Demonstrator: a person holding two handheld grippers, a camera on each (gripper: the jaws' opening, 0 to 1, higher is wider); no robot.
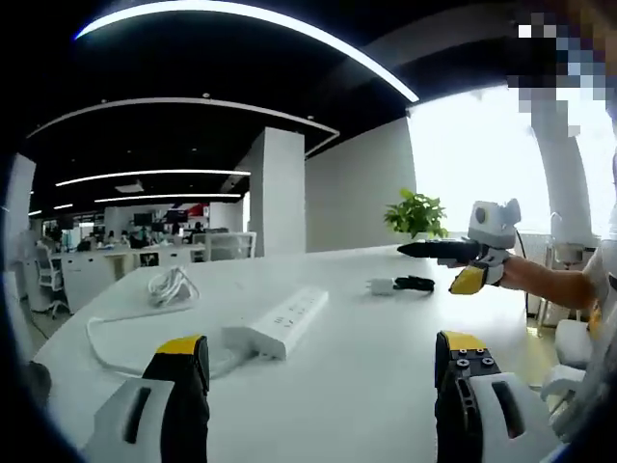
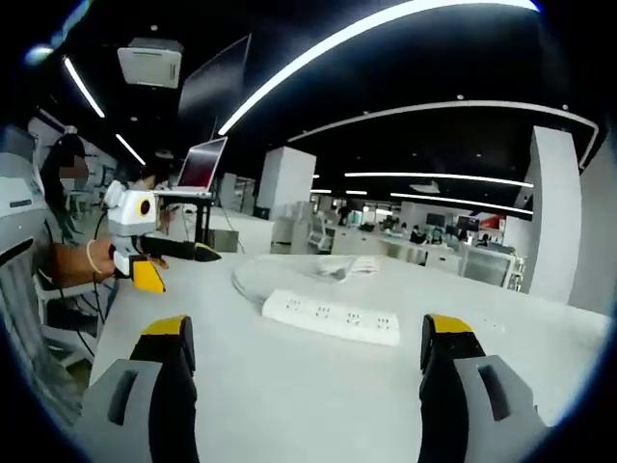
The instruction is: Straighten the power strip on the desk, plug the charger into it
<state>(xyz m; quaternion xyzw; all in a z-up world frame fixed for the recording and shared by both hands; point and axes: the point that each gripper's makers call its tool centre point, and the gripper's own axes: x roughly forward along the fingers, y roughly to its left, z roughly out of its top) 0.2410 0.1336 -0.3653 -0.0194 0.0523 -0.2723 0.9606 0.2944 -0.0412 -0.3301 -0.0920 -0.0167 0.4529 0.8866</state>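
The rigid, light power strip (image 1: pixel 280 323) is best pinched across its narrow sides on the bench (image 1: pixel 366 376), both tools (image 1: pixel 323 371) (image 2: pixel 304 362) being held spread and empty.

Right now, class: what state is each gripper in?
Left gripper: open, holding nothing.
Right gripper: open, holding nothing.

A white power strip (image 1: pixel 277 324) lies flat and askew ahead of the left gripper's (image 1: pixel 323 362) spread jaws, the small white charger (image 1: pixel 381 285) resting farther right.
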